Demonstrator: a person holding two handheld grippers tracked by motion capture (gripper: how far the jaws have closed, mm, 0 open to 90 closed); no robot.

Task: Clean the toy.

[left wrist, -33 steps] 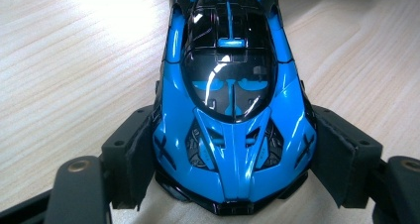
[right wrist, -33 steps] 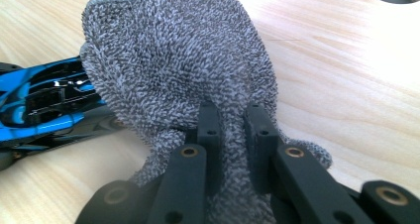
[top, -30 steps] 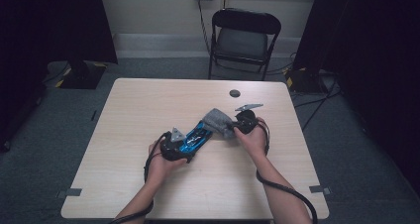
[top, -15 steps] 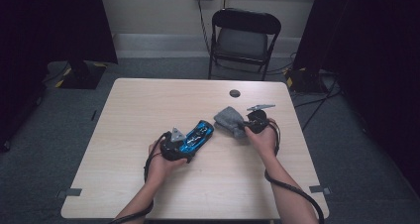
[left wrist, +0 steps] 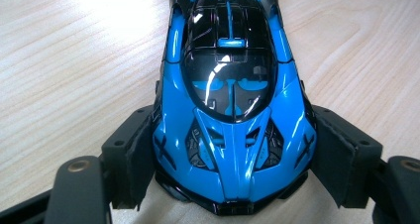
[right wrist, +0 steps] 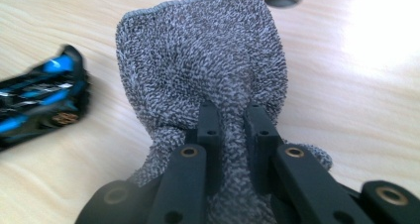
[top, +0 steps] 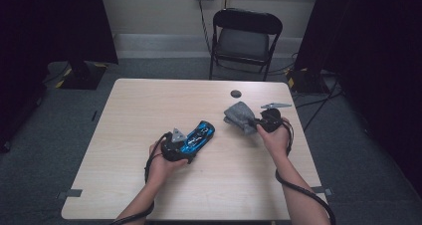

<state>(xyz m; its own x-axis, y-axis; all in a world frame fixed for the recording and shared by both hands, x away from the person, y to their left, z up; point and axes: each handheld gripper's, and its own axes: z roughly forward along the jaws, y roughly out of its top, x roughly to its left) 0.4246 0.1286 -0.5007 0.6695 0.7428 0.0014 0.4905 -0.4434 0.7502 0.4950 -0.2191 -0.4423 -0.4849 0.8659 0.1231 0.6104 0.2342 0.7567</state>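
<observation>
Grey cloth [right wrist: 208, 70] pinched in my right tool [right wrist: 232, 117] just above the table [top: 149, 115] could slip free, while my left tool [left wrist: 233, 164], clamped on the blue toy car [left wrist: 233, 110] resting there, may lose its glossy sides.

Counted – one blue toy car [top: 198, 135], one grey cloth [top: 239, 115], one dark round disc [top: 235, 93] on table [top: 149, 105] – two grippers, left [top: 188, 146], right [top: 255, 123], one folding chair [top: 245, 38]
</observation>
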